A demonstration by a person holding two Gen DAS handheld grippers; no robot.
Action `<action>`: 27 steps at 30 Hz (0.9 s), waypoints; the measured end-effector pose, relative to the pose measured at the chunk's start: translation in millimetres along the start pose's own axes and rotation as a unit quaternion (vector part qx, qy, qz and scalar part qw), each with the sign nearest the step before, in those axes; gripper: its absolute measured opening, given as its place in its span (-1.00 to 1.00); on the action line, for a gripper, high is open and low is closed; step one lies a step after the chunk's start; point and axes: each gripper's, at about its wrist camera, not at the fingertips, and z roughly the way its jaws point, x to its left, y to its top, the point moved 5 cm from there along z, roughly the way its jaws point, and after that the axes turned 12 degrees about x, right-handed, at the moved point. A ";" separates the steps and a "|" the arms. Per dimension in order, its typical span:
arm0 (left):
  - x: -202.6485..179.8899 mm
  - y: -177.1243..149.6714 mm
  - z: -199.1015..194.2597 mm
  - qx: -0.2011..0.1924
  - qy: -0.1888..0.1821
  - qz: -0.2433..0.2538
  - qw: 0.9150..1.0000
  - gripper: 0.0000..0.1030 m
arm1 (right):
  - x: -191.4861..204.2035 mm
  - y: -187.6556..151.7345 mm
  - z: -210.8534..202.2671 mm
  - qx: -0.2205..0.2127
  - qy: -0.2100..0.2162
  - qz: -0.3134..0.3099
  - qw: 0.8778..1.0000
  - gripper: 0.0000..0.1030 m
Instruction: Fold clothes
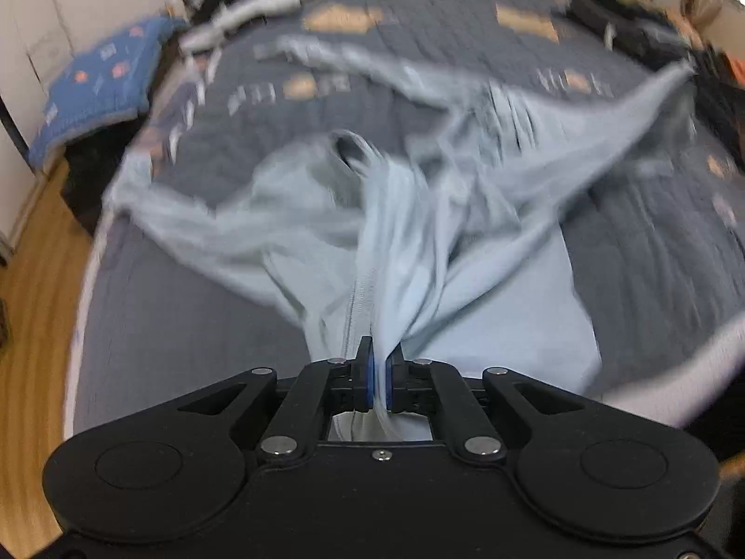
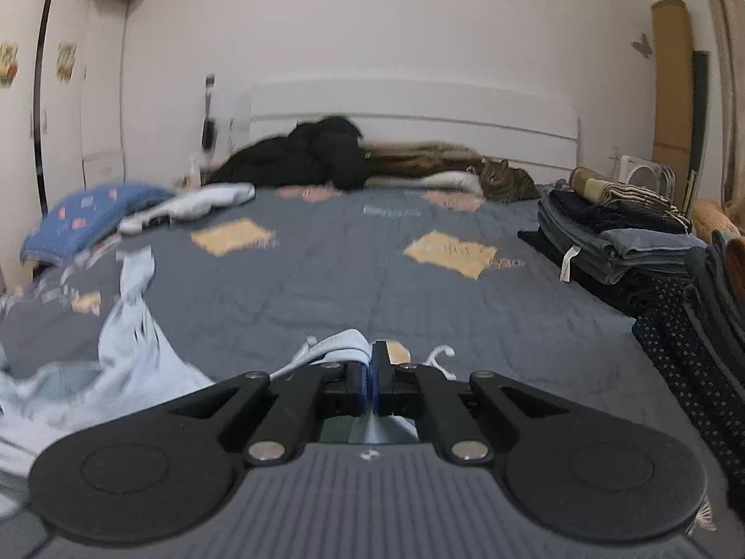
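The bed (image 2: 326, 275) fills both views, covered by a gray quilt (image 1: 195, 326) with tan patches, and a white headboard (image 2: 409, 116) stands at 12 o'clock in the right wrist view. A white wardrobe (image 2: 60, 107) runs up the wall at 10 o'clock there.

The light blue garment (image 1: 419, 242), with a zipper running down its middle, lies bunched and twisted across the quilt in the left wrist view, its cloth spreading from 9 o'clock to 2 o'clock; much of it is blurred. In the right wrist view the same cloth (image 2: 125, 349) lies crumpled at 8 o'clock.

A stack of folded clothes (image 2: 605, 233) sits on the bed at 3 o'clock in the right wrist view. A dark heap of clothing (image 2: 307, 158) lies against the headboard at 12 o'clock, and a blue pillow (image 2: 88, 219) with small patches rests at 9 o'clock. A tabby cat (image 2: 507, 181) lies near the headboard at 1 o'clock, just beside the folded stack.

The left claw (image 1: 379, 372) is pinched nearly closed on a gathered fold of the light blue garment, which rises from between its blue pads (image 1: 369, 372). The right claw (image 2: 372, 382) is likewise pressed together on an edge of the garment, with a white drawstring (image 2: 440, 356) curling out just beside it at 1 o'clock.
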 end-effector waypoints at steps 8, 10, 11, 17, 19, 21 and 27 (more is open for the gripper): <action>-15.4 0.4 -31.7 -0.075 0.005 -0.004 0.997 -0.24 | 13.4 -4.7 -0.9 0.070 0.036 -0.037 0.996 -0.84; -17.3 22.6 -40.4 -0.121 -0.001 -0.005 0.993 0.12 | 14.3 2.5 -10.4 0.060 0.051 -0.025 0.997 -0.75; -20.0 36.4 -40.4 -0.138 -0.003 0.000 0.990 0.13 | 16.1 7.1 -16.3 0.054 0.063 -0.016 0.996 -0.62; -29.6 122.3 13.0 -0.144 0.002 0.013 0.989 0.13 | 29.5 22.2 -40.5 0.030 0.112 -0.016 0.993 0.08; -31.8 145.6 40.7 -0.129 0.003 0.018 0.991 0.13 | 31.8 22.4 -41.8 0.033 0.096 -0.038 0.994 0.14; -36.1 163.9 67.8 -0.110 -0.001 0.022 0.994 0.13 | 25.0 21.1 -38.2 0.040 0.072 -0.043 0.996 0.18; -32.4 188.1 123.7 -0.058 -0.007 0.018 0.998 0.13 | -1.9 11.1 -20.4 0.069 0.026 -0.019 0.997 0.21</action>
